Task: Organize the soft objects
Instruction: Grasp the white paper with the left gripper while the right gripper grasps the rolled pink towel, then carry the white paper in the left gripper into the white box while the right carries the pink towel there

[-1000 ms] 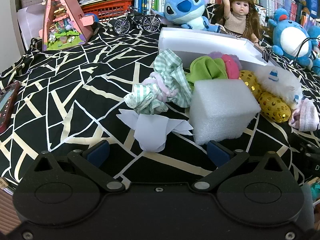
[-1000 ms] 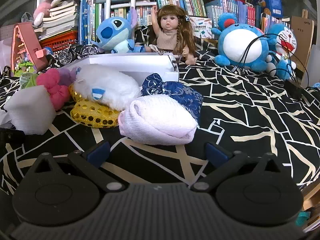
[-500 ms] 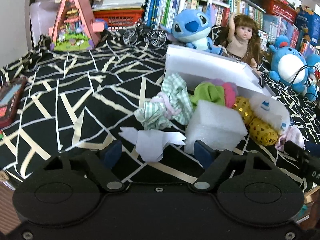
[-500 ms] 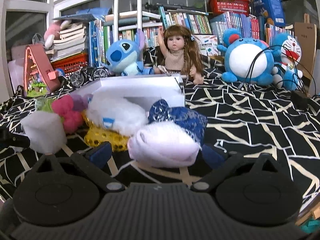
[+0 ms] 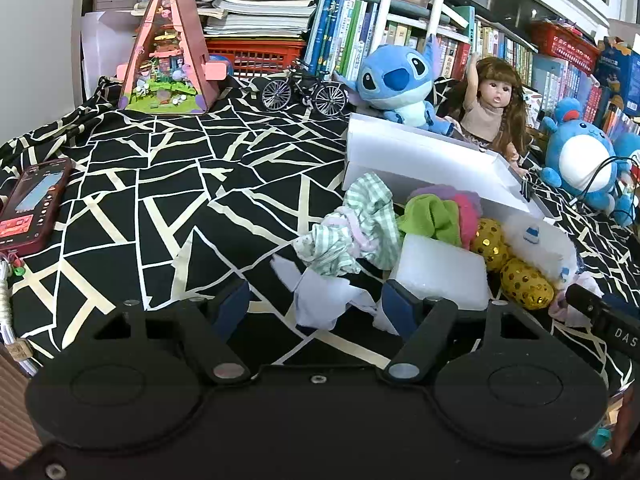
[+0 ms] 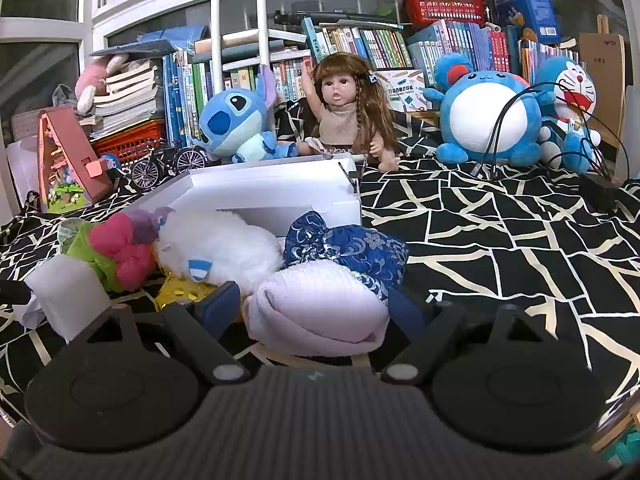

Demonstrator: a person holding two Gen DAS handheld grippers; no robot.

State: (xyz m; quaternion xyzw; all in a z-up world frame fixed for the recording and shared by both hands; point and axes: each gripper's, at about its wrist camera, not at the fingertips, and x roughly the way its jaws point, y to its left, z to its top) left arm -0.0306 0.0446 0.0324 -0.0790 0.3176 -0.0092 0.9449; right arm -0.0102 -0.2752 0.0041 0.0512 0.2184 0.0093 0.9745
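Soft objects lie heaped on the counter (image 5: 168, 184) in front of the white box (image 6: 276, 194), none visibly inside yet. Left tongs (image 5: 316, 308) are closing around the white tissue (image 5: 320, 300); right tongs (image 6: 316, 312) are closing around the pink sock (image 6: 316, 312). Neither yet grips.

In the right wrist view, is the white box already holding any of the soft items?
No. The white box shows only bare inner walls, while the white plush and blue pouch lie in front of it on the cloth.
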